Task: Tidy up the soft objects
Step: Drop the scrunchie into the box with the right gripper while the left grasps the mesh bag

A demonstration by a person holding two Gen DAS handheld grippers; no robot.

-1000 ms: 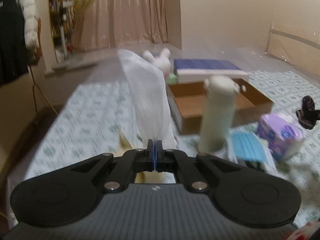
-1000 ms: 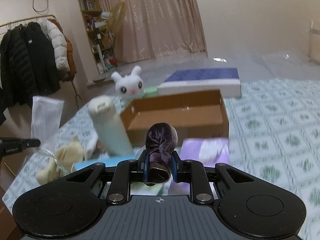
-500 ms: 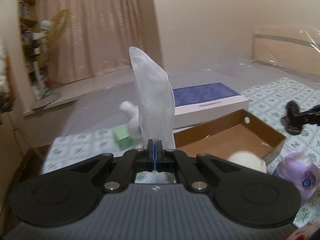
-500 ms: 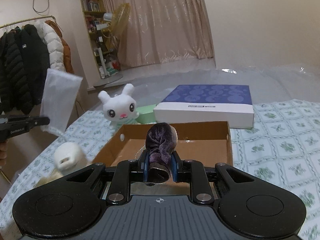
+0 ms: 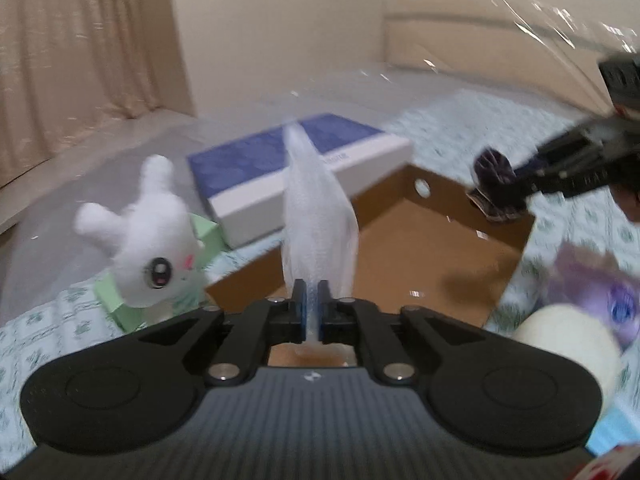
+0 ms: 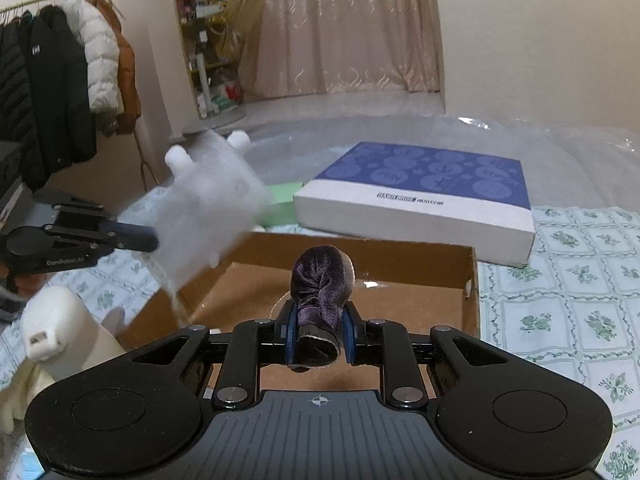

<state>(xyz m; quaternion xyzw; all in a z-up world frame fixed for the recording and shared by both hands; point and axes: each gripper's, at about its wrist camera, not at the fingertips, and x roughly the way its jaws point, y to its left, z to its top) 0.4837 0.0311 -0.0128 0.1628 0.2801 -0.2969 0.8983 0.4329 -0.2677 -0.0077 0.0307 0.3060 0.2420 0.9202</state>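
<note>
Blurring white cloth point(image 6: 204, 216) hides most of the plush rabbit point(image 6: 238, 139).

I am working in a lived-in home, most likely a bedroom. On the left a clothes rack point(image 6: 52, 4) carries puffy winter jackets point(image 6: 60, 80), and beside it a tall shelf point(image 6: 200, 40) is crammed with books and household bits, with a standing fan point(image 6: 244, 12) in front of it. Long beige curtains point(image 6: 352, 28) cover the far wall down to the floor. The surface in front of me is spread with a floral-print cloth point(image 6: 580, 272), and a white plush bunny point(image 5: 152, 240) sits on it, which suits a private room.
</note>
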